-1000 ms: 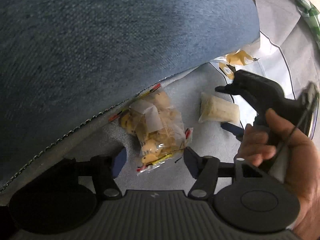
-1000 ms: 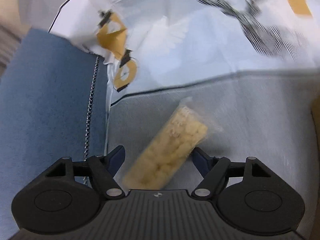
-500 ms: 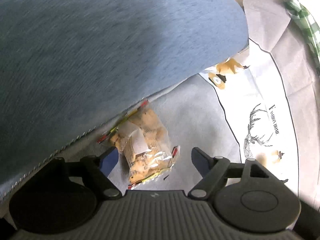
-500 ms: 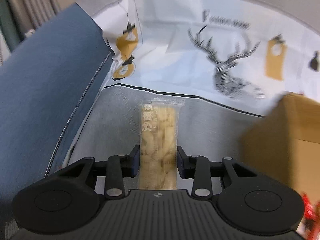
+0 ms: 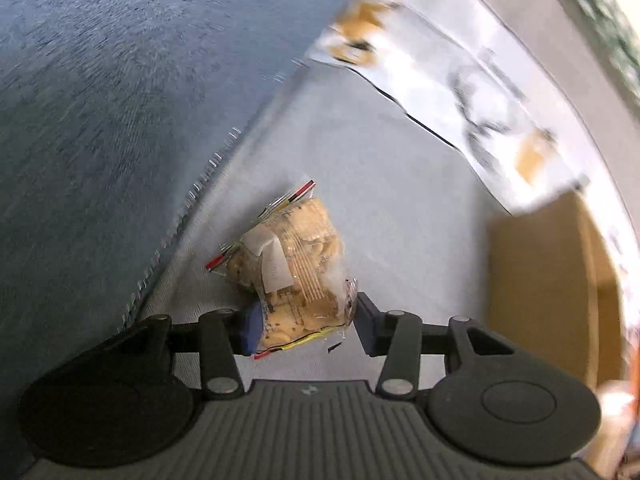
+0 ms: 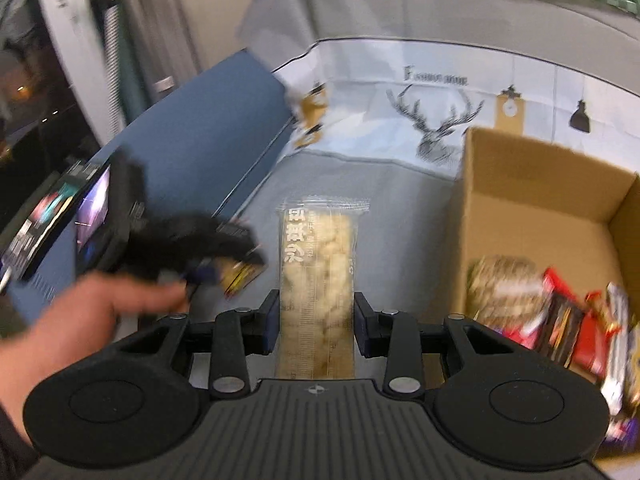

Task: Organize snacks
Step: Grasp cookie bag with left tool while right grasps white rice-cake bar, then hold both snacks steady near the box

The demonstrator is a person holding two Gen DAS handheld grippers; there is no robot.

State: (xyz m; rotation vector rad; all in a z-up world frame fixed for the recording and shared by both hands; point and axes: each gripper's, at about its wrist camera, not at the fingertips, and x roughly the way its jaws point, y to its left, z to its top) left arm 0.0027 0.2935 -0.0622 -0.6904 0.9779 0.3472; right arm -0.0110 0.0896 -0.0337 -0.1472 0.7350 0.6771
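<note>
Lifted since the earlier frame, the right gripper (image 6: 316,328) carries a clamped snack bar (image 6: 318,276) beside the box (image 6: 532,184); left gripper (image 5: 306,322), jaws closing around the cracker bag (image 5: 296,268) on grey cloth (image 5: 384,184).

Two matte black handheld grippers: right gripper (image 6: 316,322) & left gripper (image 5: 306,322), each w/ ribbed grey base, round side discs, silver pivot screws, dark-blue finger pads (image 6: 271,322). Bare hand (image 6: 76,320).
</note>
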